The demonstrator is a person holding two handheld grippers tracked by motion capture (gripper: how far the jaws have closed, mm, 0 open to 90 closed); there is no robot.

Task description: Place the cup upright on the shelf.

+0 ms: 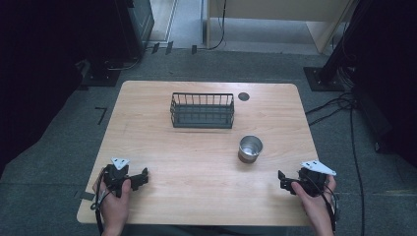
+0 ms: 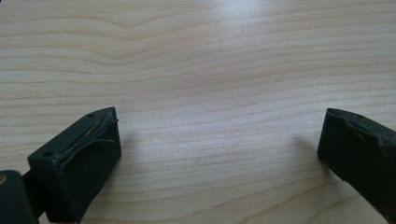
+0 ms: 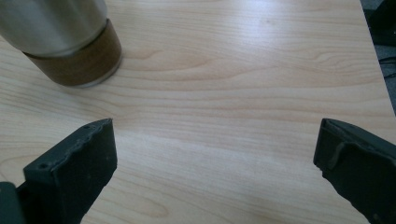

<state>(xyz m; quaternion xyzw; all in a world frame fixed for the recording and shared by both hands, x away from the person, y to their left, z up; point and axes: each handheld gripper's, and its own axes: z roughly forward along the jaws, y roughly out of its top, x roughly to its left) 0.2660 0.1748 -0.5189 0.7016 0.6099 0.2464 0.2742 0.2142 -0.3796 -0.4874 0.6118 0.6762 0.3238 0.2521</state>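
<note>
Both hand-held grippers, left (image 1: 139, 178) and right (image 1: 284, 181), rest jaws apart and empty at the near edge of the light wooden table (image 1: 196, 162), the steel cup (image 1: 250, 148) and black wire basket (image 1: 202, 110) seemingly untouched.

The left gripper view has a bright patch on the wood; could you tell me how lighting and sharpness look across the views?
Left gripper view: soft glare on the table, grain sharp, left tool casting faint shadows. Right gripper view: even light, metal cup cropped and slightly soft. High view: table bright, surroundings dark, wire basket clear.
</note>
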